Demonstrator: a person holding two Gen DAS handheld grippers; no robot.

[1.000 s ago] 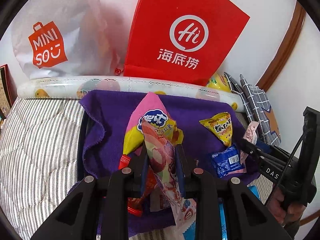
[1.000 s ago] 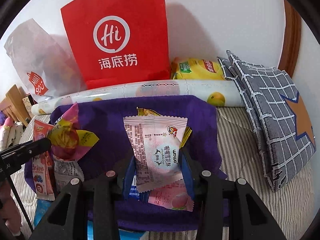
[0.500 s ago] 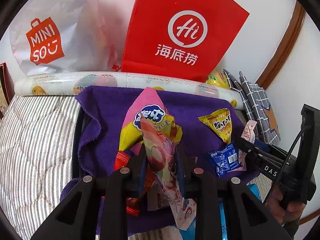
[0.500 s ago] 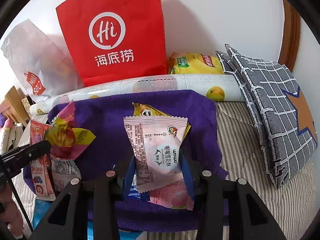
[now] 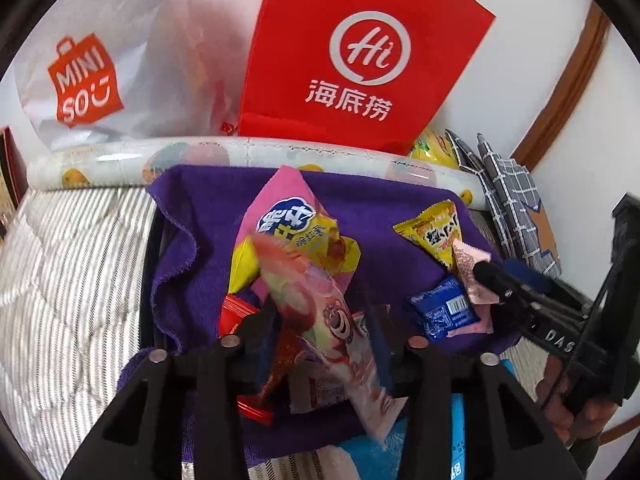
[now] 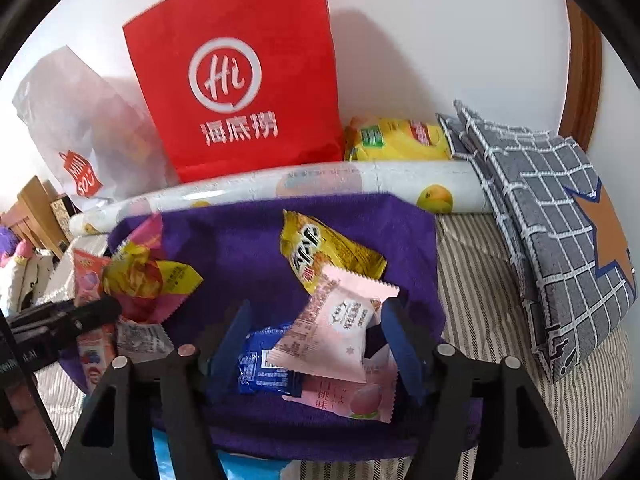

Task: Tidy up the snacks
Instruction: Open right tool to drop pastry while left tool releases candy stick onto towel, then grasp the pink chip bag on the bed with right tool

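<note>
Both tongs have let go since the earlier frames: each pair was clenched on a snack packet then, and now the jaws are opening with the packet loose between them.

Seen from the left wrist, the left tongs stand apart at lower centre, and the long pink packet lies tilted between them, blurred at its upper end, no longer pinched. It rests over a pink-and-yellow packet and a red wrapper on the purple towel, which is spread on a striped bed cover. At right of that frame a yellow packet, a blue packet and a pale pink packet lie just beside the tip of the other tool.

From the right wrist, the right tongs are released too, blue pads wide of the pale pink packet, which sits tilted between them, on top of the blue packet and a peach-printed packet, its upper corner over the yellow packet.

Behind the towel lies a rolled printed sheet; a red paper bag and a white bag lean on the wall, with a grey checked cushion at right.
</note>
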